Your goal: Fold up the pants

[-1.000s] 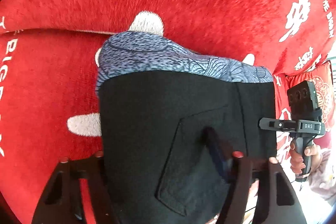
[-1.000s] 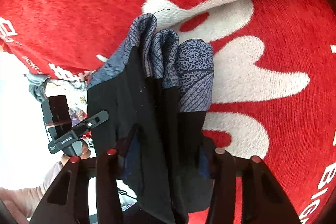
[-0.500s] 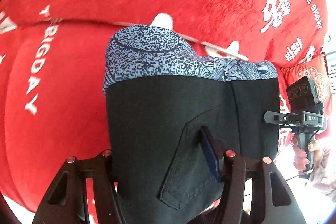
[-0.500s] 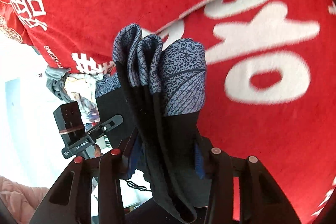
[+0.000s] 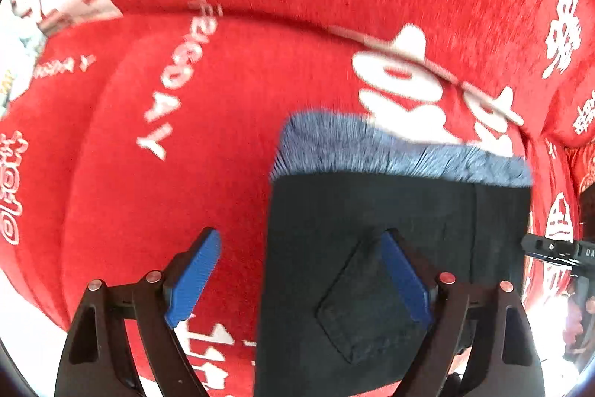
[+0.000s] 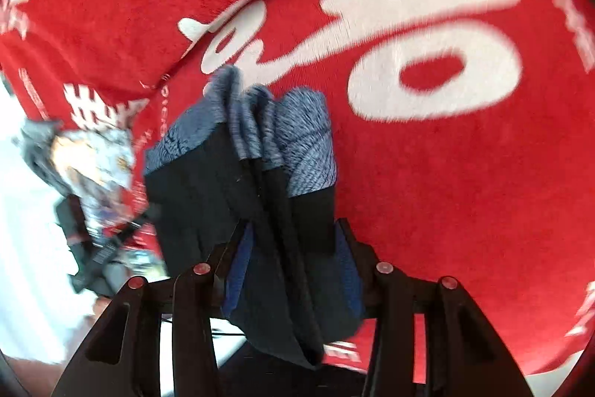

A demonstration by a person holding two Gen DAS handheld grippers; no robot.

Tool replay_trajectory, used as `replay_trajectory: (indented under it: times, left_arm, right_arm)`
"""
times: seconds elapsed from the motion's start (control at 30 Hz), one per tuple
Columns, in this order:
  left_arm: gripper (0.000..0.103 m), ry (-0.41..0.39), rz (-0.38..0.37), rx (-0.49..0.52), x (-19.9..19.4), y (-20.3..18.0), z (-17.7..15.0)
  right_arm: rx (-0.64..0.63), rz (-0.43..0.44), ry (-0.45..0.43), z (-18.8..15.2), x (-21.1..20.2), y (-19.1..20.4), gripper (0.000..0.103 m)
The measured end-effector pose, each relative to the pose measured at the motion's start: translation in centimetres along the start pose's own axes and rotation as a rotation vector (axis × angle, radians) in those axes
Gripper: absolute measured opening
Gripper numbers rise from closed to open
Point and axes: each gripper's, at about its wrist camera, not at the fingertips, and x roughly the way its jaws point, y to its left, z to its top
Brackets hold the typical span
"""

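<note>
- The left gripper (image 5: 299, 279) stands wide apart, its blue pads (image 5: 193, 279) bare. The left pad sits over the red cover (image 5: 156, 188). The right pad lies in front of the black cloth of the pants (image 5: 390, 229), and the jaws clamp nothing.
- The right gripper (image 6: 293, 270) is closed narrow on the pants (image 6: 275, 218), bunched layers of black fabric squeezed between its blue pads (image 6: 349, 270). A loose end hangs below the pads, towards the camera.
- From the right gripper the folded bundle runs lengthwise away from the camera. Its blue-grey patterned band (image 6: 297, 136) is at the far end, over the white lettering (image 6: 427, 69) on the cover.
- In the left wrist view the pants spread as a broad black panel with a back pocket (image 5: 372, 304) showing and the patterned band (image 5: 390, 151) across the far edge. They appear to lie on the cover, right of centre.
- Only the left view shows the pocket, and the right gripper's body (image 5: 557, 248) at its right edge.
- Only the right view shows the stacked layers edge-on, and blurred clutter (image 6: 93, 159) at far left.
</note>
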Motion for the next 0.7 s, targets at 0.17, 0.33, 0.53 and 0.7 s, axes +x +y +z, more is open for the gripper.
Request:
replay_trajectory:
  times: [0.17,0.33,0.53,0.7]
  left_arm:
    - [0.089,-0.057,-0.067,0.024,-2.1,-1.0,1.6]
    - [0.089,-0.041,-0.051,0.081,-0.2,-3.5,2.1]
    - [0.089,0.051,-0.019,0.008,3.2,-1.5,0.7]
    - [0.089,0.052,0.078,0.060,1.5,-2.5,-0.1]
  right_arm:
    - [-0.101,0.045,-0.105,1.6,-3.6,2.0,0.049]
    - [-0.130,-0.091,-0.053,4.3,-0.8,2.5,0.006]
    - [-0.086,-0.118,-0.046,3.8,0.3,0.1,0.007]
    - [-0.098,-0.153,-0.025,2.3,-0.1,0.7,0.007]
